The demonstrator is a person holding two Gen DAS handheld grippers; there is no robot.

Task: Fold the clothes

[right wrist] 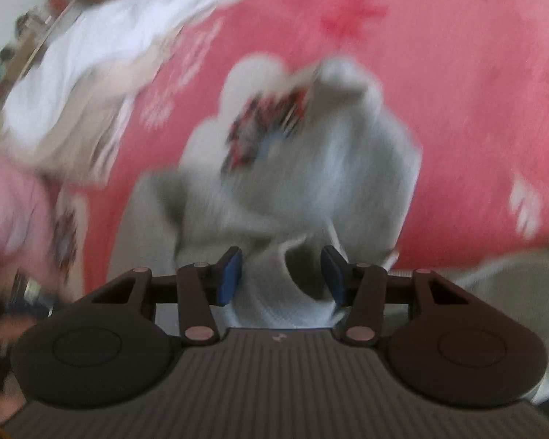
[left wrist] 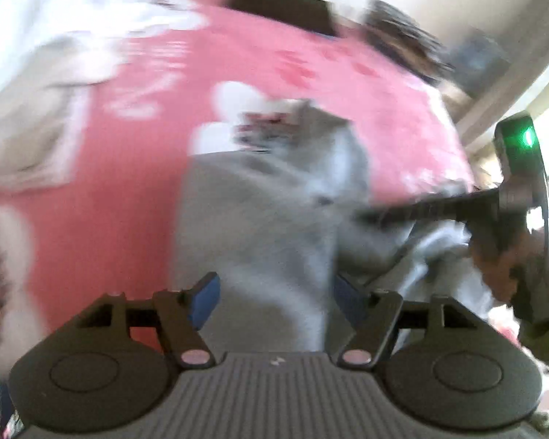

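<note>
Left gripper (left wrist: 274,298) wide open over crumpled grey knit garment (left wrist: 260,219) on pink patterned bedspread (left wrist: 135,190), blue pads clear of cloth. Right gripper (right wrist: 282,274) part open astride a grey fold; pad contact lost to blur. Second white garment (right wrist: 91,73) well apart, smeared, edges indistinct.

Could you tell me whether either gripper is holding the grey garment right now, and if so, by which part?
Nothing is visibly held. The left gripper and right gripper both stand open over the grey garment, cloth between the pads without being pinched, though blur limits certainty.
</note>
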